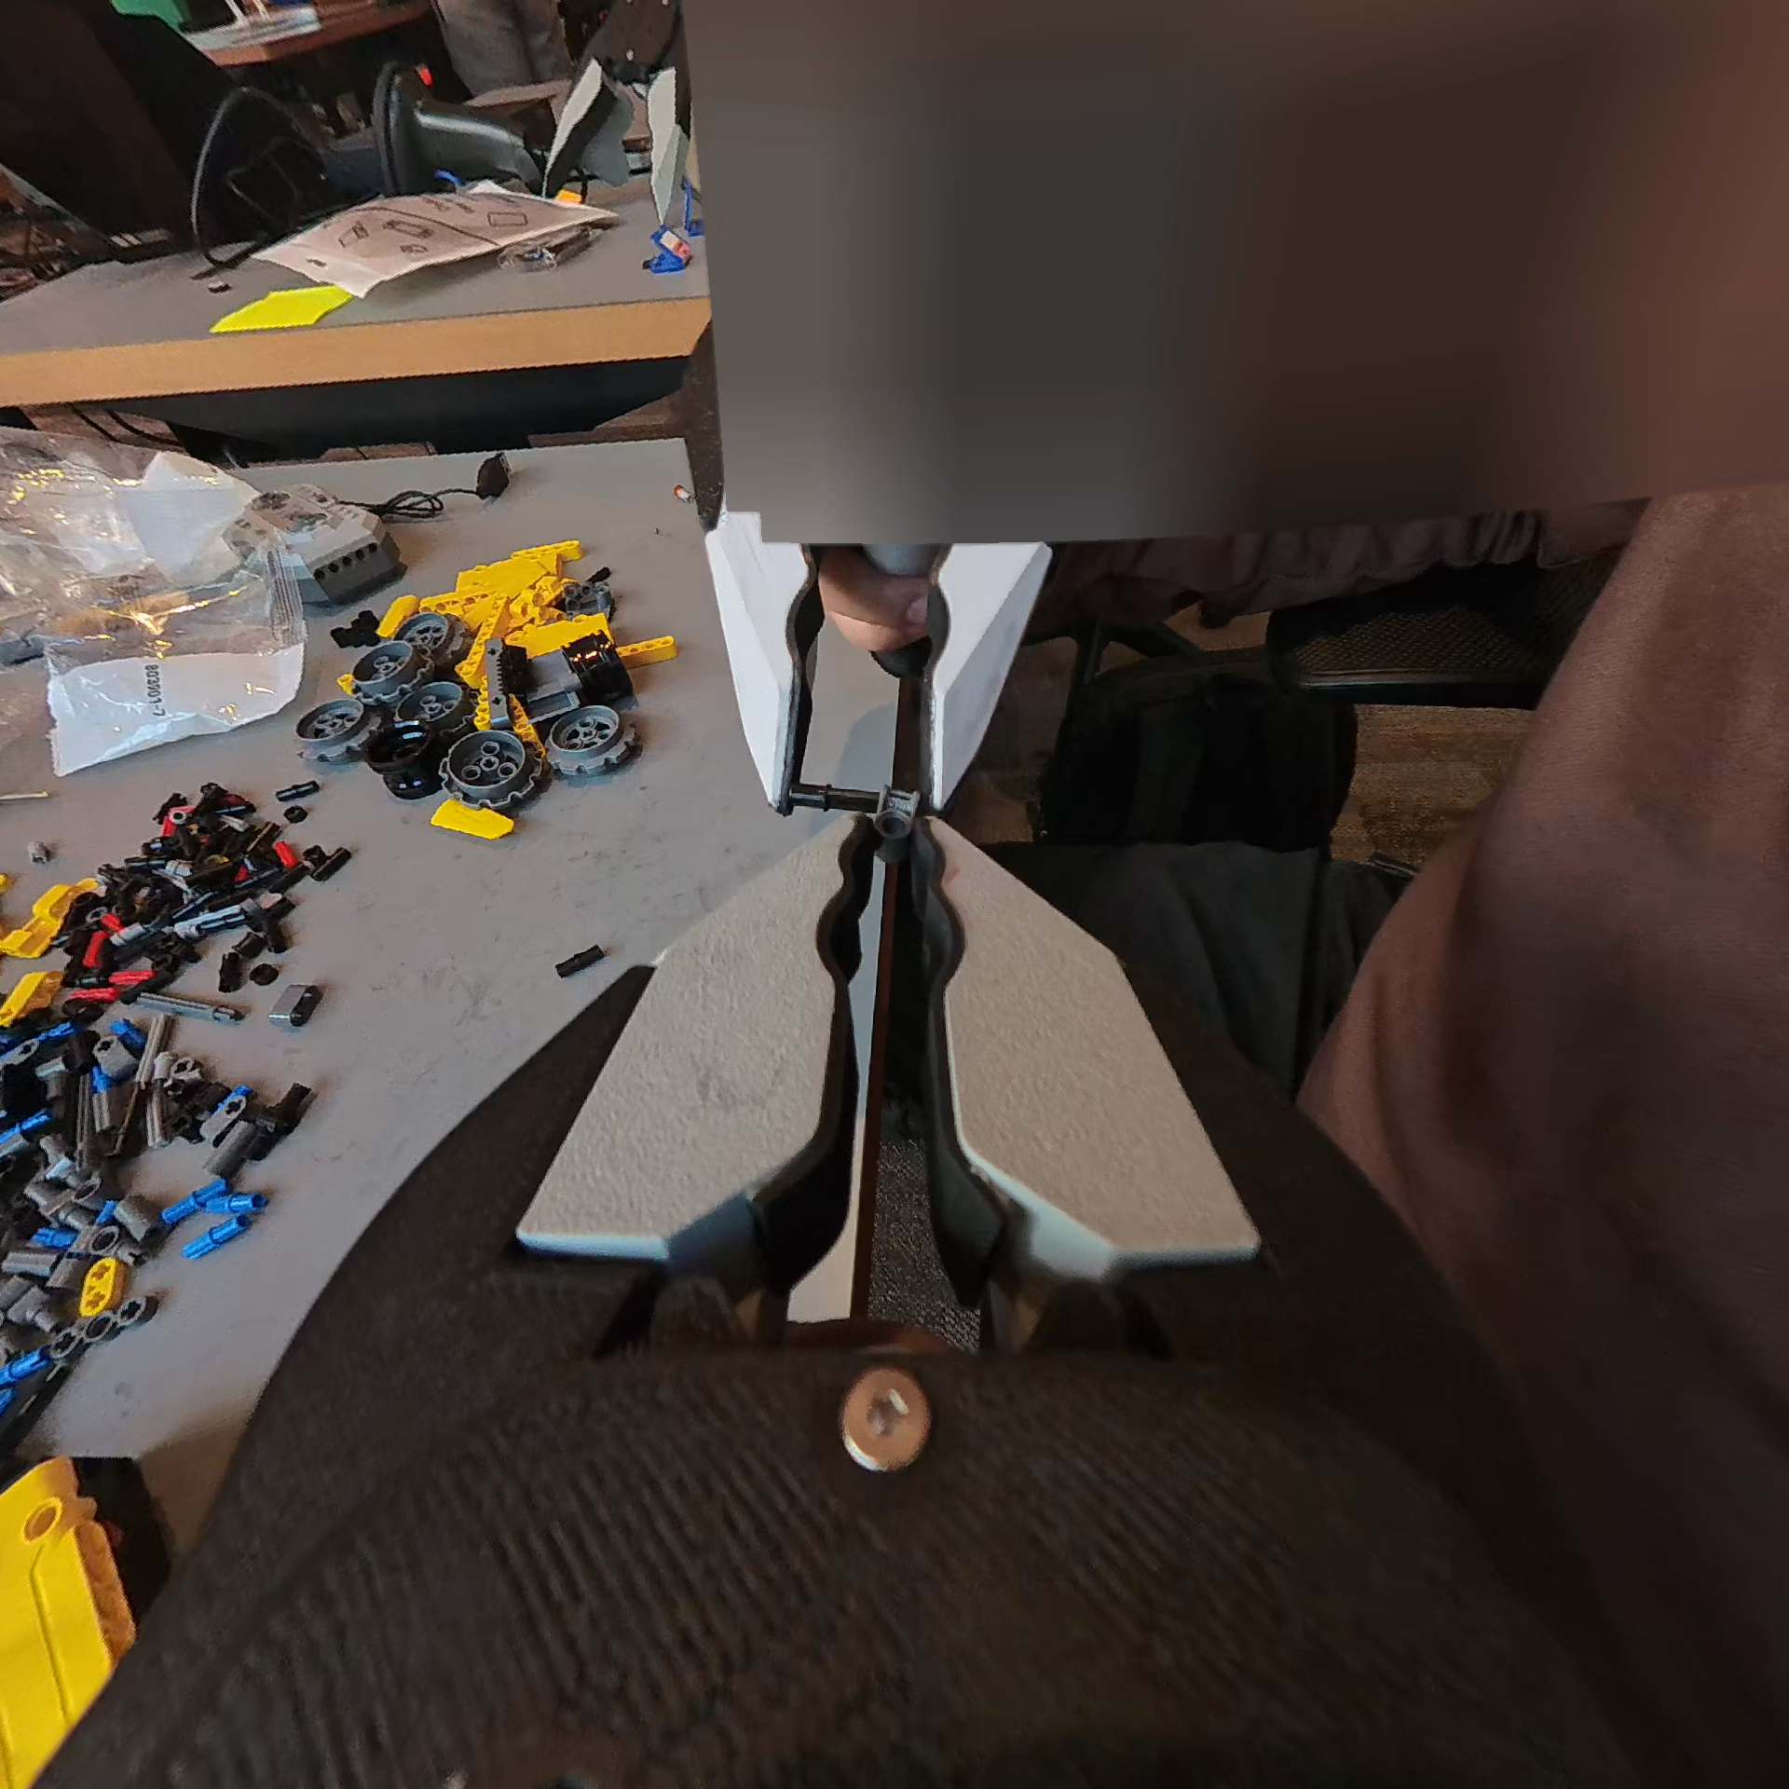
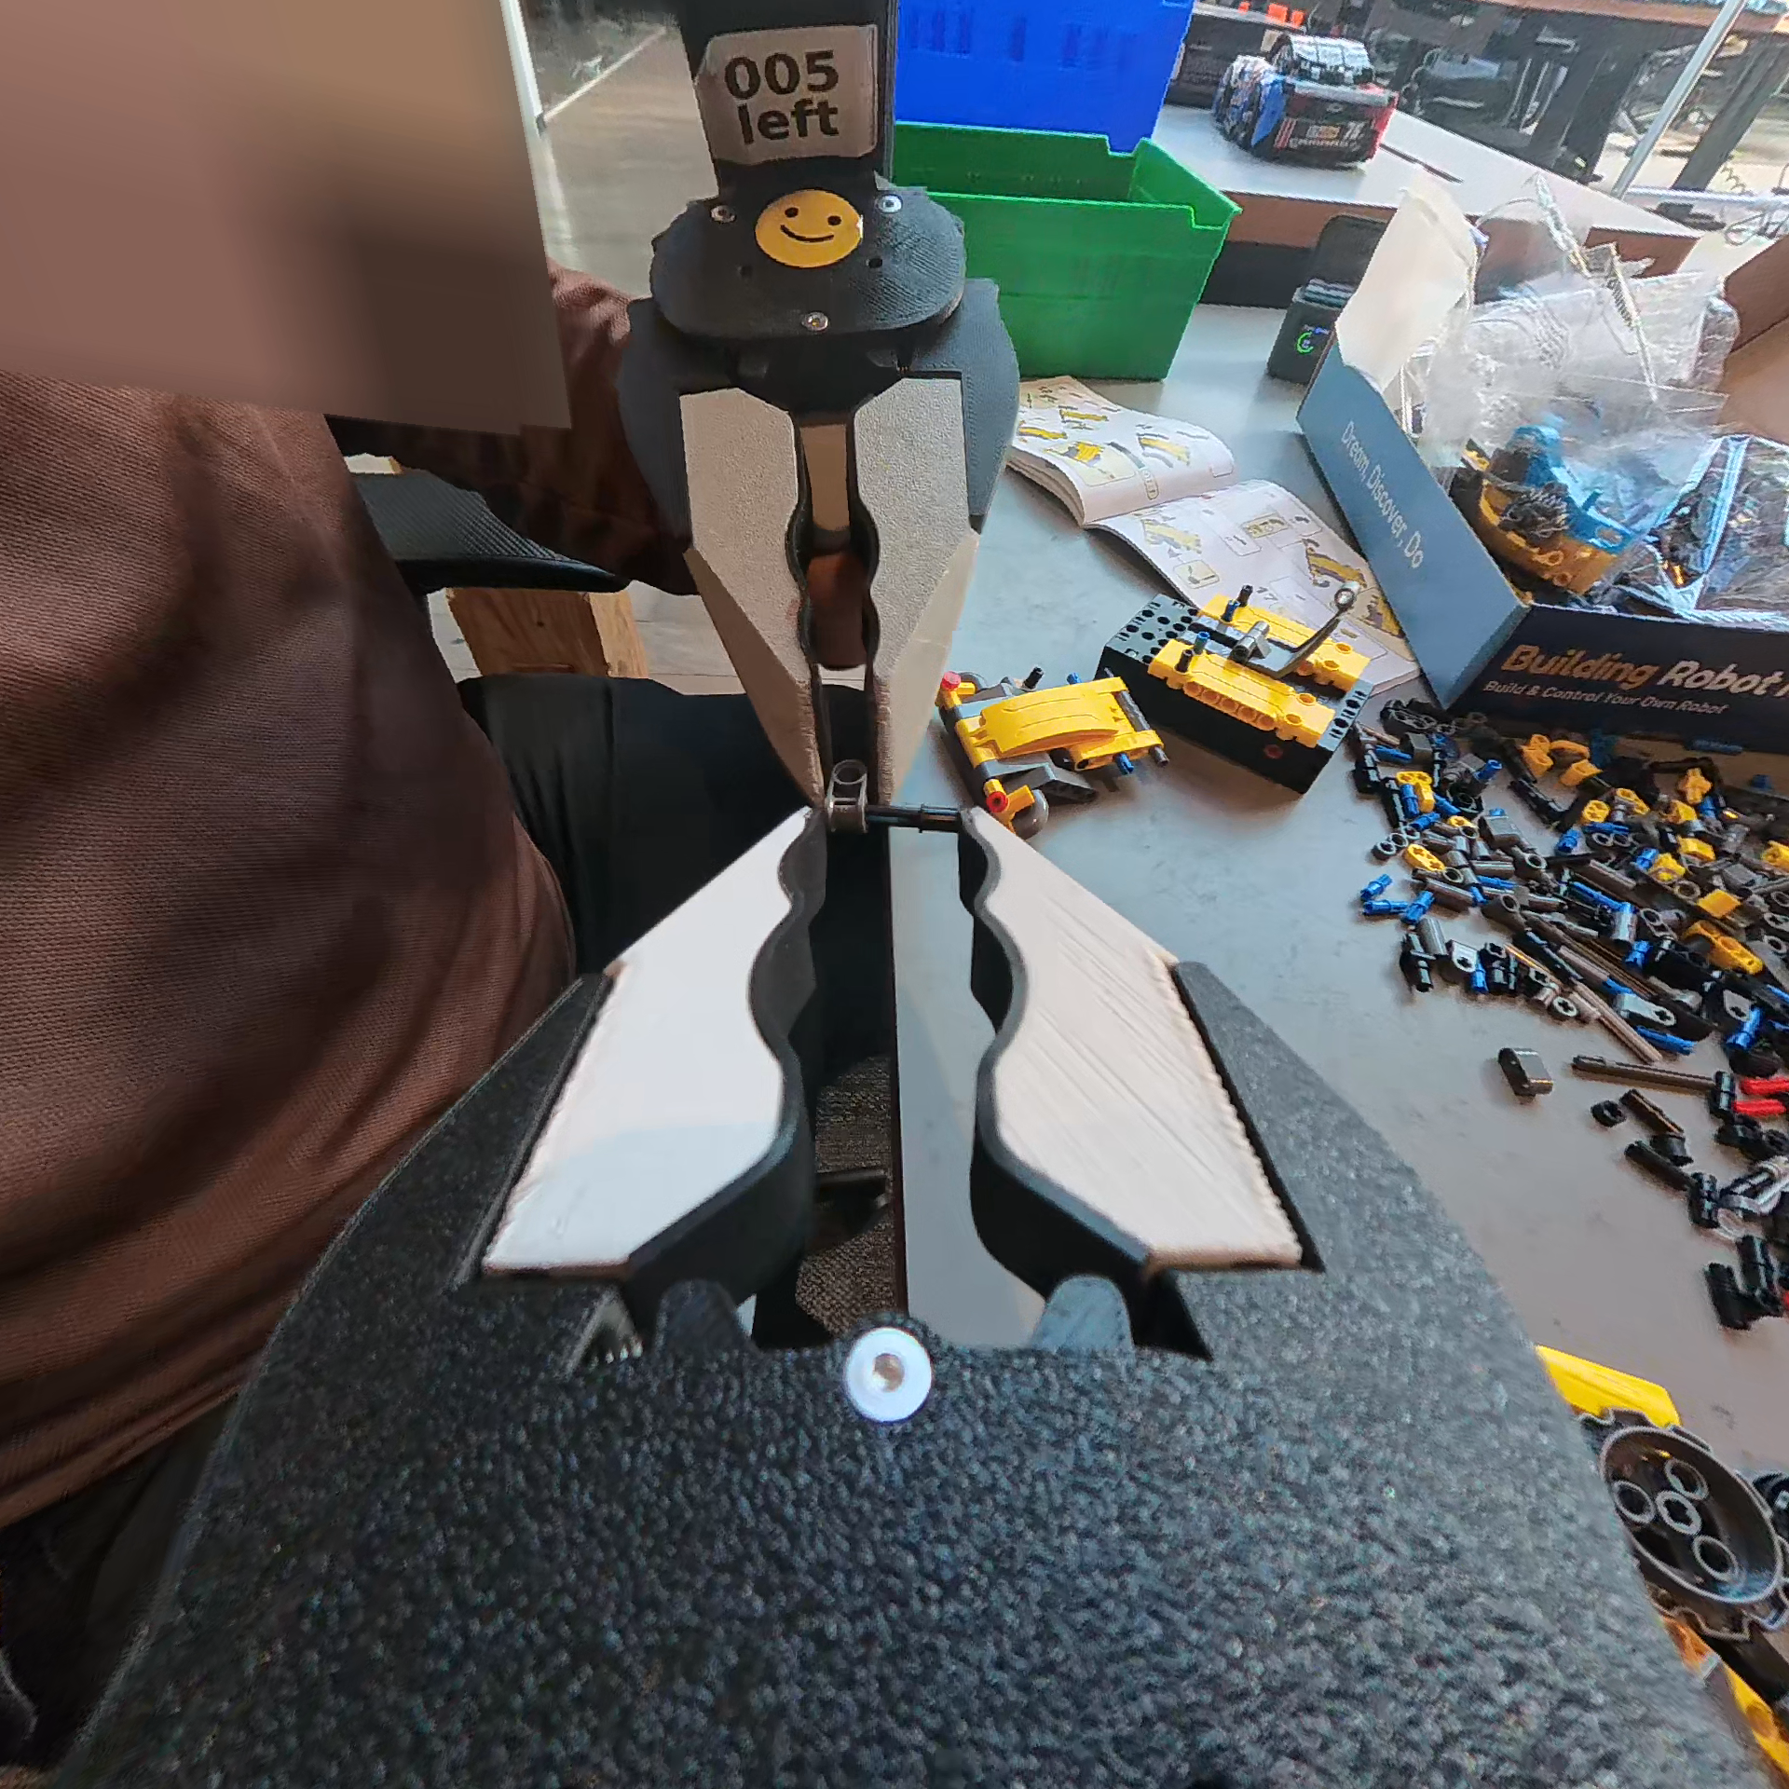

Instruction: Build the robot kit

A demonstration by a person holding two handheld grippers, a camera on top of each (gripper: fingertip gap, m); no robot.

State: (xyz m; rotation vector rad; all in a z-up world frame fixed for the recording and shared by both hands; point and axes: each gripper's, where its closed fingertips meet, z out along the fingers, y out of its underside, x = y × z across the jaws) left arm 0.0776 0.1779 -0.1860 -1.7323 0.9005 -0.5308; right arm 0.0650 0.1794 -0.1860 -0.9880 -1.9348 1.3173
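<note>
Grey connector (image 1: 895, 811) sat clamped in the left gripper (image 1: 893, 831), black pin (image 2: 918, 815) lying crosswise, clamped endwise in the right gripper (image 2: 895, 818), mid-frame.

each wrist camera looks close along its fingers at the other, sharing the grey connector (image 1: 896, 811) at 12 o'clock.
</note>
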